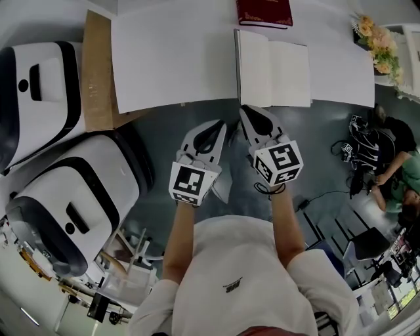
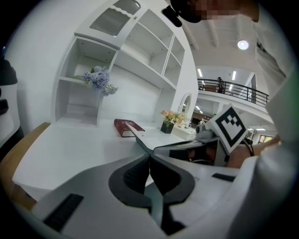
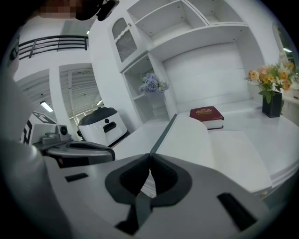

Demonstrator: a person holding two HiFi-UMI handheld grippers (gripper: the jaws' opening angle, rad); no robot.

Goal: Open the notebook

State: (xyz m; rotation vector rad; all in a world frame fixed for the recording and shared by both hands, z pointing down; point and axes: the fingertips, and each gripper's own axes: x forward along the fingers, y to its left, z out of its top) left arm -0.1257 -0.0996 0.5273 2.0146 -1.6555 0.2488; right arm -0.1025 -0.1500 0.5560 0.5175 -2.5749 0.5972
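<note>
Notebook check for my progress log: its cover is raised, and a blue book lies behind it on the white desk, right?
Not blue: the book behind the notebook is dark red, as the head view shows. The raised cover and white desk are right.

**White Furniture, Grey Floor**

A white counter (image 1: 170, 59) stands beneath a tall white shelf unit (image 2: 140, 51) with open compartments. The floor (image 1: 328, 164) is dark grey. Two white, black-banded machines (image 1: 72, 203) sit at the counter's left. A round ceiling light (image 2: 242, 45) glows above a railed gallery (image 2: 233, 88).
</note>
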